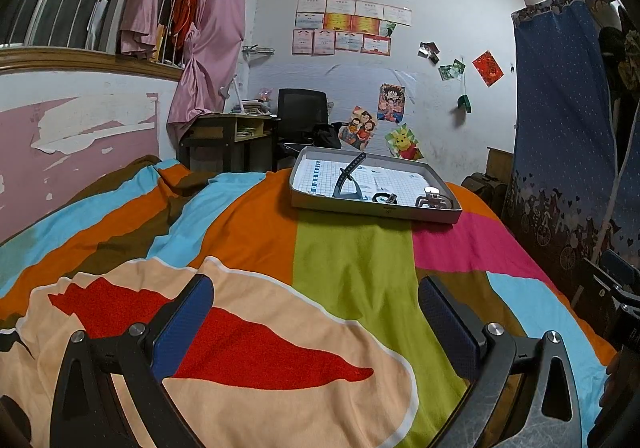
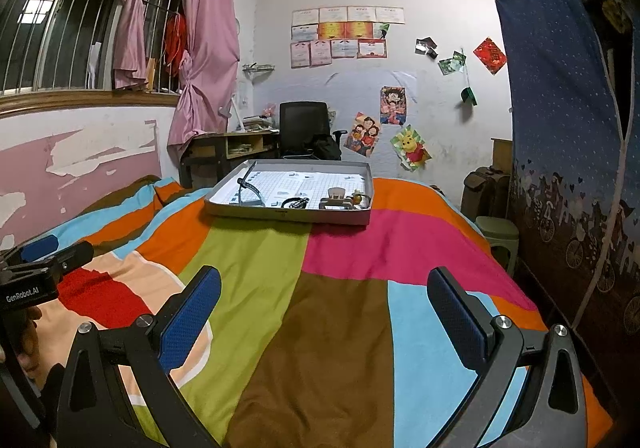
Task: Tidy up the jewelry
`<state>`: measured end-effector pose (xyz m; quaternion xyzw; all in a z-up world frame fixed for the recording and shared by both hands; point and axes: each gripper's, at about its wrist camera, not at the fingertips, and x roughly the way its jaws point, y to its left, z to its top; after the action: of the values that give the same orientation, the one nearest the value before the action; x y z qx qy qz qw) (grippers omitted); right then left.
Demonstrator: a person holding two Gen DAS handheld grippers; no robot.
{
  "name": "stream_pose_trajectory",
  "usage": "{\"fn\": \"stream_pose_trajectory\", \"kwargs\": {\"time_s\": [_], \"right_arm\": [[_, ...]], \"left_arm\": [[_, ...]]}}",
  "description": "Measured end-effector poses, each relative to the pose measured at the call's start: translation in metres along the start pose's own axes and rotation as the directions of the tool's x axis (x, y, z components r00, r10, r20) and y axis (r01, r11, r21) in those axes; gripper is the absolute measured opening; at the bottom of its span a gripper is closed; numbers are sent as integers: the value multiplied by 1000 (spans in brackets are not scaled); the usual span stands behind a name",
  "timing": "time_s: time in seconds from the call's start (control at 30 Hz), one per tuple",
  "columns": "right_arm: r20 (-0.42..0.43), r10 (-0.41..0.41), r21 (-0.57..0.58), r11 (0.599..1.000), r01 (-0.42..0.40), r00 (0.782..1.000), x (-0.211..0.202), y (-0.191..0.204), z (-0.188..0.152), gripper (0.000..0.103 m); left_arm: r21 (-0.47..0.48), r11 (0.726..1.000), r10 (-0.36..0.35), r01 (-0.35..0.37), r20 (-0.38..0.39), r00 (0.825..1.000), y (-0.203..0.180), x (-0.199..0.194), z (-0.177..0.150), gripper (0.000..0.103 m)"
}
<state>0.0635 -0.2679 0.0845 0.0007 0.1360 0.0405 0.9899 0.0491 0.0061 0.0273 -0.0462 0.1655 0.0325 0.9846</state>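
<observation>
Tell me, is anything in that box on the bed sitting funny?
Yes. In the shallow grey box, a grey strap-like piece props up at a slant instead of lying flat like the dark bracelet and the hair claw clip beside it. Both grippers, left and right, are open and far away.

We find both wrist views set low over the striped bedspread (image 1: pixel 340 248), facing the far wall beyond the grey tray (image 1: pixel 374 209). The left view sits left of the tray, which appears right of centre; the right view sits right of it, with the tray (image 2: pixel 288 215) left of centre. Both stand well back and share tray, bedspread (image 2: pixel 340 288) and wall.
</observation>
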Motion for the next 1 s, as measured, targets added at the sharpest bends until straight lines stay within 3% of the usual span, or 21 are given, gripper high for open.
{"fn": "stream_pose_trajectory", "kwargs": {"time_s": [1.0], "right_arm": [[0, 1, 3, 1000, -1, 1000, -2, 1, 1, 102]], "left_arm": [[-2, 1000, 0, 0, -3, 1000, -1, -1, 0, 103]]}}
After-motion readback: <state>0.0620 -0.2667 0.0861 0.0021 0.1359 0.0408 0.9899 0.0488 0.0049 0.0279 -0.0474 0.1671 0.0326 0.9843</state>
